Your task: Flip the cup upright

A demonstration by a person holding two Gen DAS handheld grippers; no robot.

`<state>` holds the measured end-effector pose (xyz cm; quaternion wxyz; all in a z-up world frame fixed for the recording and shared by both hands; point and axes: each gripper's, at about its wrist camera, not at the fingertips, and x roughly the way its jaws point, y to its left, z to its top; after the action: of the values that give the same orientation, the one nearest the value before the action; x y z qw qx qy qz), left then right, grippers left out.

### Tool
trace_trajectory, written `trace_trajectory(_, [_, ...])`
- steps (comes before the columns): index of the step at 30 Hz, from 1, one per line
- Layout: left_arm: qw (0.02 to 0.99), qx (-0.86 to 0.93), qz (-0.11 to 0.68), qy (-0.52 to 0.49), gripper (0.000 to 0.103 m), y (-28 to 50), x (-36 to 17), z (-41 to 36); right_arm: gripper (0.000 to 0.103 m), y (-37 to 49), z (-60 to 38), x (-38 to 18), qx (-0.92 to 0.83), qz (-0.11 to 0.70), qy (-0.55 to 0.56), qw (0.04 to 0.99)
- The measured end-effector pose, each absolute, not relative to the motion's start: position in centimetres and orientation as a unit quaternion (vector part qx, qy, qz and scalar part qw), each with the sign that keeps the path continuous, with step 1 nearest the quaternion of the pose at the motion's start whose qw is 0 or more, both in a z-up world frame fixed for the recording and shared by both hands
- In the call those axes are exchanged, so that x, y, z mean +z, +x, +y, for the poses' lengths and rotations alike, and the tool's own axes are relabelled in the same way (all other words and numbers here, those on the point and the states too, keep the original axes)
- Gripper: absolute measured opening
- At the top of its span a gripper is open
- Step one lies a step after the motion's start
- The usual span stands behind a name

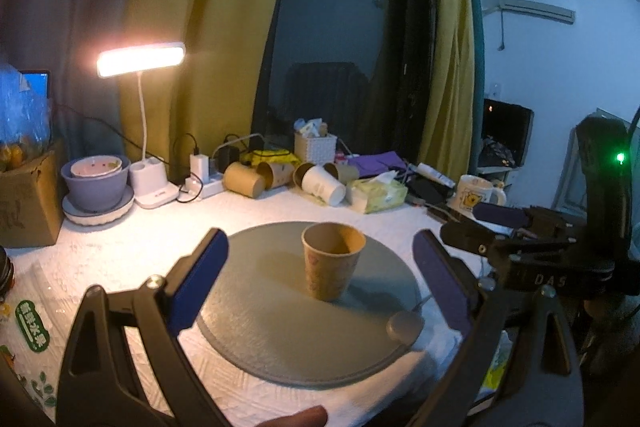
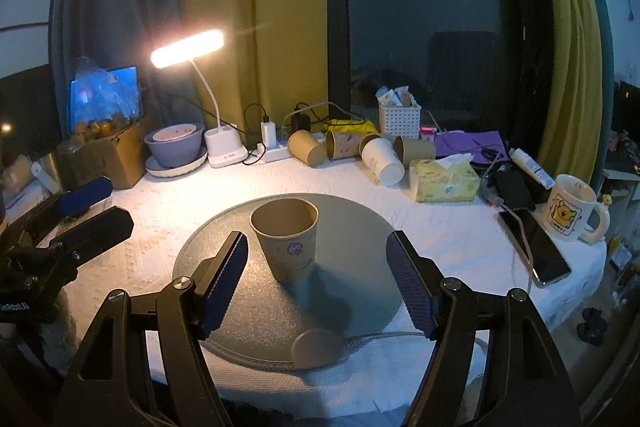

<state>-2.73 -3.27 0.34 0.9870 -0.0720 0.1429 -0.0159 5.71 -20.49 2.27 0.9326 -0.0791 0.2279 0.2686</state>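
Note:
A brown paper cup [image 1: 331,261] stands upright, mouth up, on a round grey mat [image 1: 280,331]. It also shows in the right wrist view [image 2: 288,239] on the same mat [image 2: 248,323]. My left gripper [image 1: 320,267] is open and empty, its blue pads wide apart on either side of the cup, a little short of it. My right gripper [image 2: 316,267] is open and empty, with the cup just beyond and between its pads. Each gripper shows at the edge of the other's view, the right one [image 1: 500,223] and the left one [image 2: 92,207].
Several paper cups [image 2: 344,147] lie on their sides at the back, next to a tissue pack [image 2: 444,177], a lit desk lamp [image 2: 186,49], a purple bowl [image 2: 174,145], a power strip [image 2: 276,151] and a white basket [image 2: 400,119]. A bear mug [image 2: 570,207] and phone [image 2: 536,247] lie right. A round puck [image 2: 318,349] with cable sits on the mat's near edge.

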Motion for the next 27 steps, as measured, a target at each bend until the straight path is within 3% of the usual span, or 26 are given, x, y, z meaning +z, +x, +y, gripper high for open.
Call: trace_trajectory(27, [0.996,0.005,0.075,-0.044,0.094,-5.8,5.0,-4.3,0.075,3.0,-21.6,7.3,0.258,0.18,-0.077,0.946])
